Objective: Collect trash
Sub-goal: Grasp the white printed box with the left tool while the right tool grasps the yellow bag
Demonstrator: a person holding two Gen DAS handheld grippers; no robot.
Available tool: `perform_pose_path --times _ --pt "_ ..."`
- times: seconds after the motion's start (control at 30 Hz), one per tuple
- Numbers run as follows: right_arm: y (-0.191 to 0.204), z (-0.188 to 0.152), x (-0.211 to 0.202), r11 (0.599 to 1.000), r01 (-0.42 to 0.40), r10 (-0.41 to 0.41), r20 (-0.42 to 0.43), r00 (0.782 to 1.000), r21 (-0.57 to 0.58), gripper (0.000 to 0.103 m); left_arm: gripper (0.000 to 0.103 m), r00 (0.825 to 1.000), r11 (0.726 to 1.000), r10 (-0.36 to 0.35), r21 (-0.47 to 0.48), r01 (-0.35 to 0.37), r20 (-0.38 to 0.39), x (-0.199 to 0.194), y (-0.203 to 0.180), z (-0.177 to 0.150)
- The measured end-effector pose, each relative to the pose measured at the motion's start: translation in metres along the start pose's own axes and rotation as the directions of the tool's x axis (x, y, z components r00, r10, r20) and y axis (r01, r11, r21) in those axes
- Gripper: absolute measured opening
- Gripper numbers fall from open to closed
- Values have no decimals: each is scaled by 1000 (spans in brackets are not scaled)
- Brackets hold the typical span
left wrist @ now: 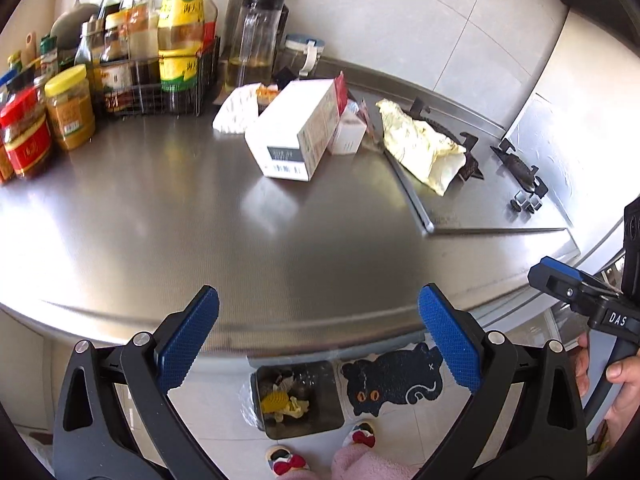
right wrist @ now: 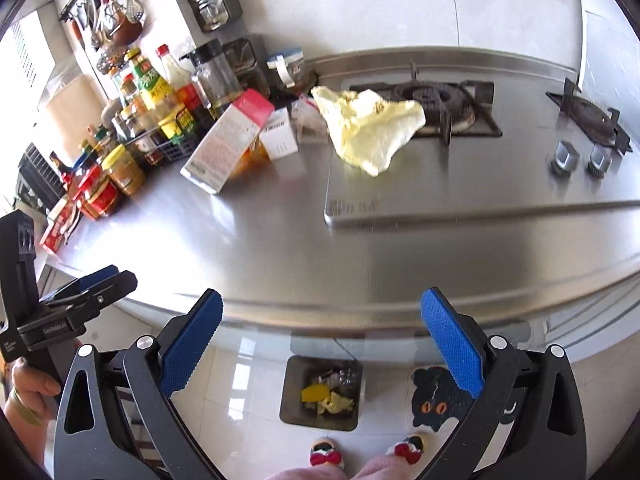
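We hold the left gripper (left wrist: 318,334) and right gripper (right wrist: 322,336) wide apart and empty above the near floor bin (right wrist: 322,394), so next we likely reach far across the counter (right wrist: 280,240) for the yellow wrapper (right wrist: 370,130) or white box (left wrist: 294,130).

The right hand-held gripper (left wrist: 560,284) carries white letters "DAS" on its black body. The left hand-held gripper (right wrist: 100,288) bears small white print, probably "GenRobot.AI". The green-and-yellow bottle (left wrist: 180,28) shows Chinese characters too blurred to read, as is the white box (left wrist: 294,132) label with its barcode.
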State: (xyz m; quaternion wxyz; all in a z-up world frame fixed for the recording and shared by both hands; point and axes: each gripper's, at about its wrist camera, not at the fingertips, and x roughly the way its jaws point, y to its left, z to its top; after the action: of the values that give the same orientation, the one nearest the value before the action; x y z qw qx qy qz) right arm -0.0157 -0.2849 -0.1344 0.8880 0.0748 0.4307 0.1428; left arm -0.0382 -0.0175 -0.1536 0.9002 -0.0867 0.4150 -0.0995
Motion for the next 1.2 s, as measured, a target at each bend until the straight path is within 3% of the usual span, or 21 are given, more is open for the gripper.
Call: perform_pose_path --times 0.2,0.37,0.67,0.8,0.9,1.03,1.07,1.17,1.2 --pt "1 57 16 998 41 -39 74 997 -39 100 95 997 997 43 68 -48 62 9 -6 55" --pt "-1 90 47 996 71 -65 106 992 -54 100 95 996 995 61 71 -66 71 41 3 87" --pt "-8 121 114 983 174 -170 63 983 -60 100 95 995 989 91 111 -94 31 99 16 117" --pt "-8 120 135 983 174 -173 32 984 -60 97 95 992 986 124 116 -122 -10 123 24 119" --pt "-9 117 148 985 159 -160 -2 987 -62 82 95 992 987 125 109 -121 -32 135 30 118" --pt "-16 109 159 986 157 -159 -42 986 -48 43 94 994 988 100 119 -94 -49 143 30 114" --pt "-18 108 160 988 151 -153 -45 987 -43 30 91 995 989 87 121 -80 -50 143 29 112" --pt "-17 105 157 990 133 -135 -41 990 -42 15 60 997 992 37 122 -29 -67 145 28 109" --pt "-16 104 155 991 127 -129 -39 991 -46 14 58 997 992 38 123 -30 -65 144 27 108"
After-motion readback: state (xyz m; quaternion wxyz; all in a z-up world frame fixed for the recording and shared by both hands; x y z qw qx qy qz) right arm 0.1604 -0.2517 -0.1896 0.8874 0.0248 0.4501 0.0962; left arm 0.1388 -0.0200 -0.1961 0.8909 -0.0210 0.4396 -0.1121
